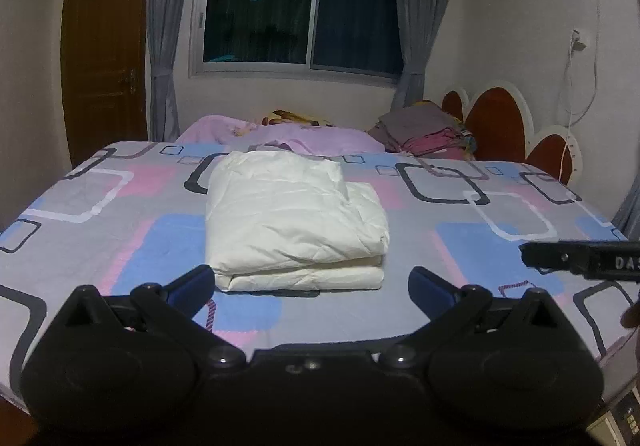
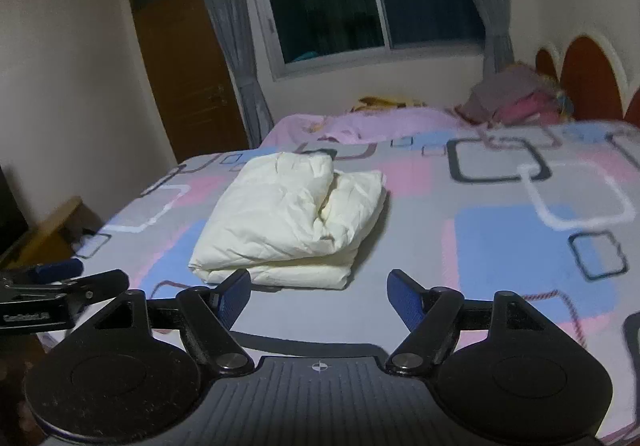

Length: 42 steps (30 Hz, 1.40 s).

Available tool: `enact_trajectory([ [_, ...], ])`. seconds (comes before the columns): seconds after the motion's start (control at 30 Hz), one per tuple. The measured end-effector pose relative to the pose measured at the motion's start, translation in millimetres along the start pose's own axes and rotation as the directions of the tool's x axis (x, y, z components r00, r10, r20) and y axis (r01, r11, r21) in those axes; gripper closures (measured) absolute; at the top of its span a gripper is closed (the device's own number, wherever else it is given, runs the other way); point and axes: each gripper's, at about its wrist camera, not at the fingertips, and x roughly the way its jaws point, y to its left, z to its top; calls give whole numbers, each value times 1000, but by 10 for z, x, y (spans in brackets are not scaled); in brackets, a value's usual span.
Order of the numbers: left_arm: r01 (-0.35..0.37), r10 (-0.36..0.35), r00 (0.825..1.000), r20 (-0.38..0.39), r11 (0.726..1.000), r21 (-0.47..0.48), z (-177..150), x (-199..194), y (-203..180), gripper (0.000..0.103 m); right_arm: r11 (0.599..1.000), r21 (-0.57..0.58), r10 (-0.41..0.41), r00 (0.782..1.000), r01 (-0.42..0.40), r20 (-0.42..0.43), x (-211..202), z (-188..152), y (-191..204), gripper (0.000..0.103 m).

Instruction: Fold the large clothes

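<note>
On the bed (image 1: 100, 238), the folded white garment (image 1: 294, 222) lies just ahead of both tongs, left (image 1: 312, 288) and right (image 2: 318, 296), both open and empty, left nearer

A home bedroom: a bed (image 1: 120, 238) in a patterned sheet fills the room, a padded headboard (image 1: 496, 126) at its right end, a curtained window (image 1: 296, 10) and a wooden door (image 1: 104, 54) behind it.

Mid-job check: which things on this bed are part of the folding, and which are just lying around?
Part of the job:
- folded white garment, lying on the bedsheet
- left gripper, open, empty
- right gripper, open, empty

Just lying about:
- pink blanket
- pile of clothes by the headboard
</note>
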Motion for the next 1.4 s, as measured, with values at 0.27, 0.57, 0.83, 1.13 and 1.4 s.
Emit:
enact_trajectory([
  [0.27,-71,70,996,61,997,19,-44,-177,-46,0,992,-53,-113,993,114,15,-81,-29,83,0],
  [0.57,-67,64,995,82,997,33,-13,-269,-82,0,991,-57,-119,993,119,-1,-106,-72,80,0],
  [0.83,-60,57,994,94,998,32,-25,-325,-84,0,991,-55,-123,992,122,-3,-128,-67,61,0],
  [1.13,-55,52,994,95,998,32,-14,-328,-73,0,991,-58,-124,992,124,-2,-156,-70,53,0],
  [1.4,-49,45,994,96,998,36,-10,-325,-71,0,991,-56,-120,993,119,-4,-160,-72,54,0],
])
